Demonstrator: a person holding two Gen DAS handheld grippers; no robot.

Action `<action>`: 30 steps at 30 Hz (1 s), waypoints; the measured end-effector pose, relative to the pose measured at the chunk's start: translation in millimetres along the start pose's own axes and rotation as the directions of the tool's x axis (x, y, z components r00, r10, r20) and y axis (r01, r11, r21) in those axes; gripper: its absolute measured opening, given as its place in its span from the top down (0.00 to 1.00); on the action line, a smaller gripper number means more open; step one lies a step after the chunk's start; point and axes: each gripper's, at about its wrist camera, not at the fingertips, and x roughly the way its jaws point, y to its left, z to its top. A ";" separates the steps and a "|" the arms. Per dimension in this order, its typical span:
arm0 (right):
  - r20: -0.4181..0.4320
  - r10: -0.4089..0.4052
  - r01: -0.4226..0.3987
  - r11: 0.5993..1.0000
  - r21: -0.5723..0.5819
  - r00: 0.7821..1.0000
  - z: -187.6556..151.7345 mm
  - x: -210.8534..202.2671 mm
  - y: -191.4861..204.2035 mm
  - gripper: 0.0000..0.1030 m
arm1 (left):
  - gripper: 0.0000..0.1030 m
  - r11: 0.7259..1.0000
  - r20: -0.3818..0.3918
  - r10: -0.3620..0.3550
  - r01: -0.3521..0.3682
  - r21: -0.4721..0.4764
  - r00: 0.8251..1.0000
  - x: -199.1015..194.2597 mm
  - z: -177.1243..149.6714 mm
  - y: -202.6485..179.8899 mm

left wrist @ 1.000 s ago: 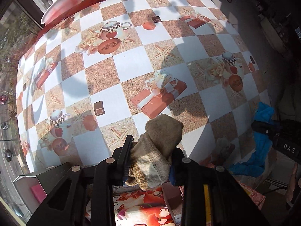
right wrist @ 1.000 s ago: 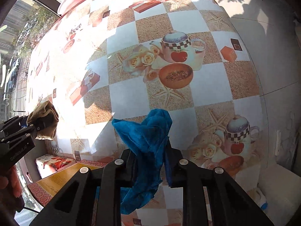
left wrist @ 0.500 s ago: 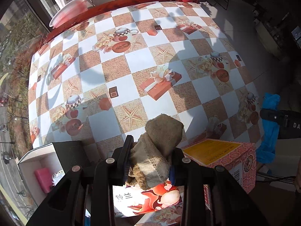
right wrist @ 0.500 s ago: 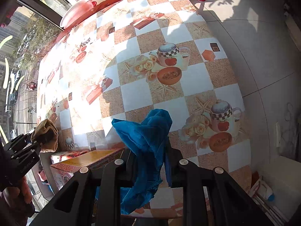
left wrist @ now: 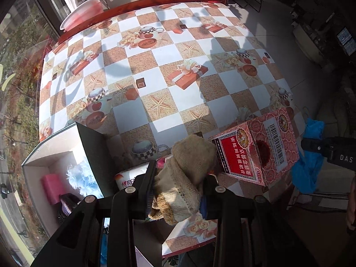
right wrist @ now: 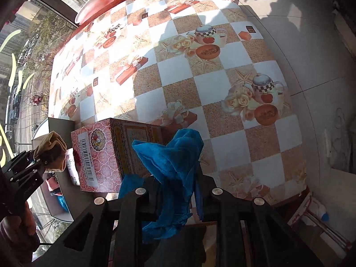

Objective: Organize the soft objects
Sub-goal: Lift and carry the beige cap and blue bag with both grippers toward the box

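My left gripper is shut on a beige knitted cloth, held above the near edge of the table. My right gripper is shut on a blue cloth that hangs down between its fingers. In the left wrist view the blue cloth and the right gripper show at the far right. In the right wrist view the beige cloth and the left gripper show at the far left. An open white box at lower left holds a pink item and a pale blue fluffy item.
A pink and red carton stands on the near table edge, also in the right wrist view as the carton. The table has a checkered printed cover. A pink-and-white bowl sits at the far edge. A hand holds the left gripper.
Both grippers have pulled back toward the near table edge and risen, still gripping their cloths. The carton and the open white box have come into view.
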 end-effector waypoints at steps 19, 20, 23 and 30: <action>-0.059 0.039 -0.048 0.987 -0.151 0.998 -69.8 -1.4 78.8 0.77 | 0.66 0.997 0.045 0.006 -0.002 -0.083 0.999 -25.3 -55.7 42.7; -0.058 0.039 -0.049 0.984 -0.169 0.998 -70.8 -1.9 85.0 0.77 | 0.66 0.996 0.049 0.006 -0.002 -0.090 0.999 -26.8 -57.0 45.4; -0.052 0.039 -0.050 0.974 -0.222 0.998 -71.7 -3.8 104.8 0.77 | 0.66 0.994 0.063 0.017 -0.010 -0.111 0.998 -32.1 -62.4 53.6; -0.037 0.045 -0.054 0.946 -0.320 0.998 -62.6 -7.7 143.4 0.77 | 0.66 0.981 0.080 0.036 -0.020 -0.195 0.996 -40.7 -79.2 80.1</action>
